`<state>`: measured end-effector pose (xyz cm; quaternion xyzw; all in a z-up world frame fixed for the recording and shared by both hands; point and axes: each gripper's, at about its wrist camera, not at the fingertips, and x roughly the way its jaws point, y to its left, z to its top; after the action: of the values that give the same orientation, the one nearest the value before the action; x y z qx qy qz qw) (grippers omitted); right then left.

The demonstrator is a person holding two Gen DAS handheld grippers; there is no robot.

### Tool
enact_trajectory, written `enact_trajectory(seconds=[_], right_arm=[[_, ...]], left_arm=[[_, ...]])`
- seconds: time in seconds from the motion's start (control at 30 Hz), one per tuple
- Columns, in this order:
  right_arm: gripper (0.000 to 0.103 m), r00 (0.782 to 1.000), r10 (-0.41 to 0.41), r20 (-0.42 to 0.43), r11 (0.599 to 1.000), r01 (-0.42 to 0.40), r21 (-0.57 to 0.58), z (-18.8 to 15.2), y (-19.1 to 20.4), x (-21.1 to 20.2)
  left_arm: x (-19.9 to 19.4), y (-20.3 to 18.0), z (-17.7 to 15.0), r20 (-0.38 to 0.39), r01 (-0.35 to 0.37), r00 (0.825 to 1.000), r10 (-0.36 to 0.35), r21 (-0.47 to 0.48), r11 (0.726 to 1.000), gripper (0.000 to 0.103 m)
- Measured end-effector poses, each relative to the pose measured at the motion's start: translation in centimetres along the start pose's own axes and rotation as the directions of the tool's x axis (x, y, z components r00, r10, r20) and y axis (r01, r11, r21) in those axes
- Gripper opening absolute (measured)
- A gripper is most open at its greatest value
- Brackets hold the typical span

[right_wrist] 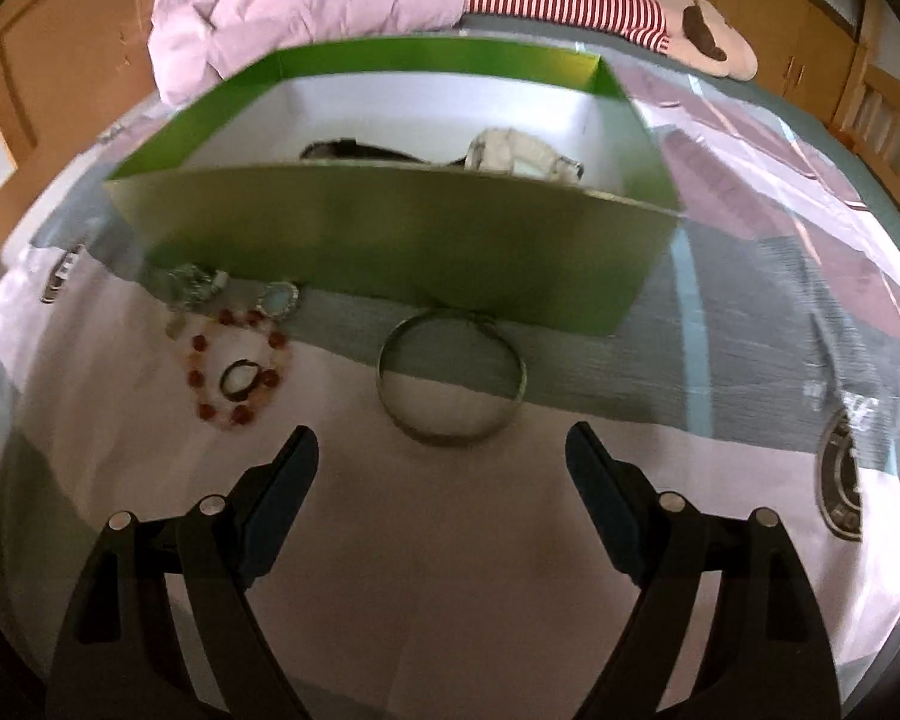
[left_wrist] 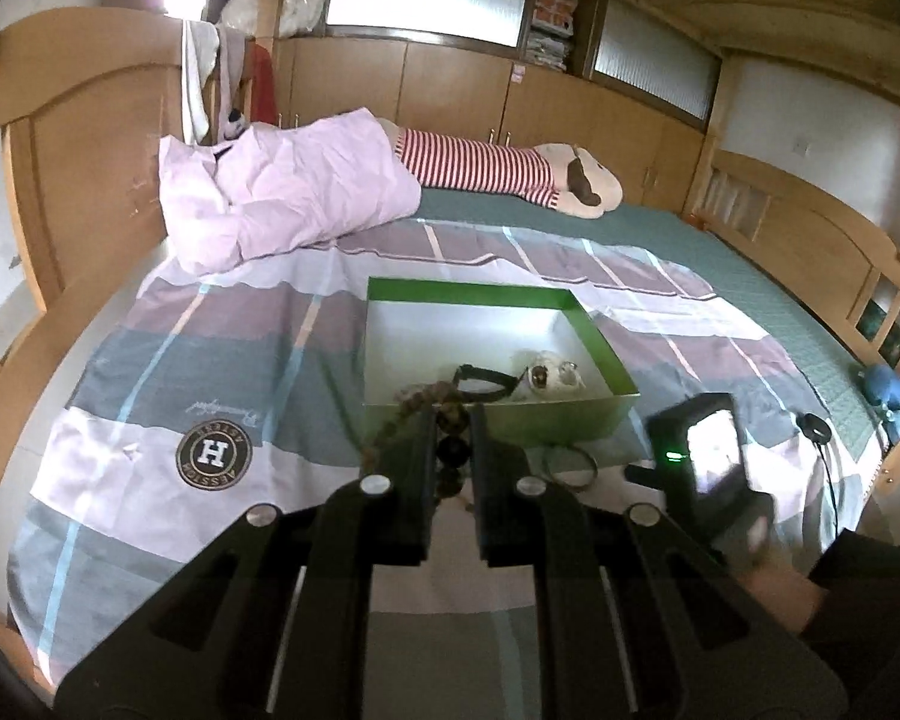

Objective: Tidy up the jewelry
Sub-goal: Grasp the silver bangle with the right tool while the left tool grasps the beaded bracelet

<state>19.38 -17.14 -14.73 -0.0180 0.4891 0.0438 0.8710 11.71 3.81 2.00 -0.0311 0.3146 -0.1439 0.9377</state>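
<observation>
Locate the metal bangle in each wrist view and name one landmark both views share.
Left wrist view: the bangle is low and right of centre, just before the green box, partly hidden by the claw.
Right wrist view: it lies centre frame, against the box's near wall.
Shared landmark: the green box.

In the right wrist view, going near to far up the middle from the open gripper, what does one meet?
right gripper → metal bangle lying on the bedspread → green box → white jewelry inside it → pink quilt at the far end.
</observation>
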Motion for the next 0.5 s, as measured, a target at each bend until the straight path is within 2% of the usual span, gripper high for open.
enact_trajectory(seconds=[0.1,0.2,0.23,0.27,0.3,0.4,0.5], right_arm=[[0.083,1.000,-0.028,-0.005,0.999,0.028,0.035,0.6,0.1,1.7],[0.083,0.999,-0.028,0.027,0.996,0.026,0.083,1.1,-0.2,2.3],[0.079,0.999,-0.032,0.033,0.996,0.028,0.090,1.2,-0.2,2.4],[0.066,0.998,-0.035,0.044,0.996,0.031,0.089,1.2,-0.1,2.4],[0.058,0.998,-0.039,0.052,0.997,0.035,0.073,1.3,0.1,2.3],[0.058,0.998,-0.020,0.067,0.998,0.015,0.063,1.5,0.2,1.4],[0.058,0.993,0.003,0.121,0.999,-0.008,0.040,1.5,0.7,-1.3]], left_arm=[[0.0,0.3,-0.2,-0.002,0.007,1.000,-0.007,-0.003,1.000,0.011],[0.0,0.7,-0.2,0.001,0.007,1.000,-0.007,-0.009,1.000,0.011],[0.1,0.9,-0.3,-0.001,0.004,1.000,-0.004,-0.010,1.000,0.011],[0.2,1.1,-0.3,-0.003,0.002,1.000,-0.002,-0.013,1.000,0.011],[0.3,1.3,-0.4,-0.008,-0.002,1.000,0.002,-0.019,1.000,0.011],[0.6,1.7,-0.4,-0.016,-0.015,1.000,0.014,-0.031,0.999,0.011],[0.4,1.8,-0.2,-0.004,-0.013,1.000,0.013,-0.037,0.999,0.011]])
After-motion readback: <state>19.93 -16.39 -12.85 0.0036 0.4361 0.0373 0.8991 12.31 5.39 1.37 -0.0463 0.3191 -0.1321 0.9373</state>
